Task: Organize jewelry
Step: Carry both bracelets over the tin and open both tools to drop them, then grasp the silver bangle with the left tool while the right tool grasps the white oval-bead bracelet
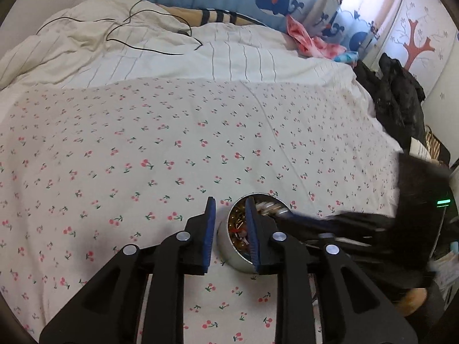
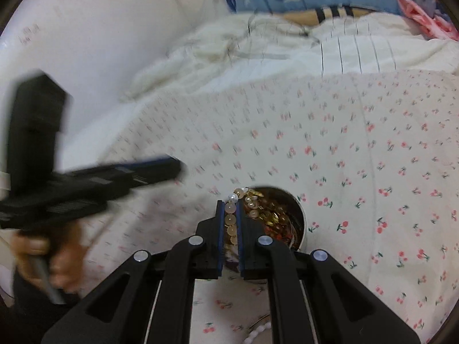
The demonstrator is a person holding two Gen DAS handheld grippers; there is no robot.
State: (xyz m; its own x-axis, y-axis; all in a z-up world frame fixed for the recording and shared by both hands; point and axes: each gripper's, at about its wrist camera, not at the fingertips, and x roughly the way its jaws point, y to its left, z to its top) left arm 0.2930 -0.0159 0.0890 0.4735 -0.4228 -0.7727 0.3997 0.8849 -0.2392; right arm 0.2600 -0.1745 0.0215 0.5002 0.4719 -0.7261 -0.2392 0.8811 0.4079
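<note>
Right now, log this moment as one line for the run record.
left gripper: open, straddling tin wall | right gripper: shut on beaded strand, over tin | surface: cherry-print sheet

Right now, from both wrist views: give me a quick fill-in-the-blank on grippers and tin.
1. The right gripper is shut on a strand of pale round ____.
2. The round silver metal tin sits on a bedsheet printed with ____.
3. The left gripper has its jaws ____, holding nothing.

Missing words: beads; cherries; open
</note>
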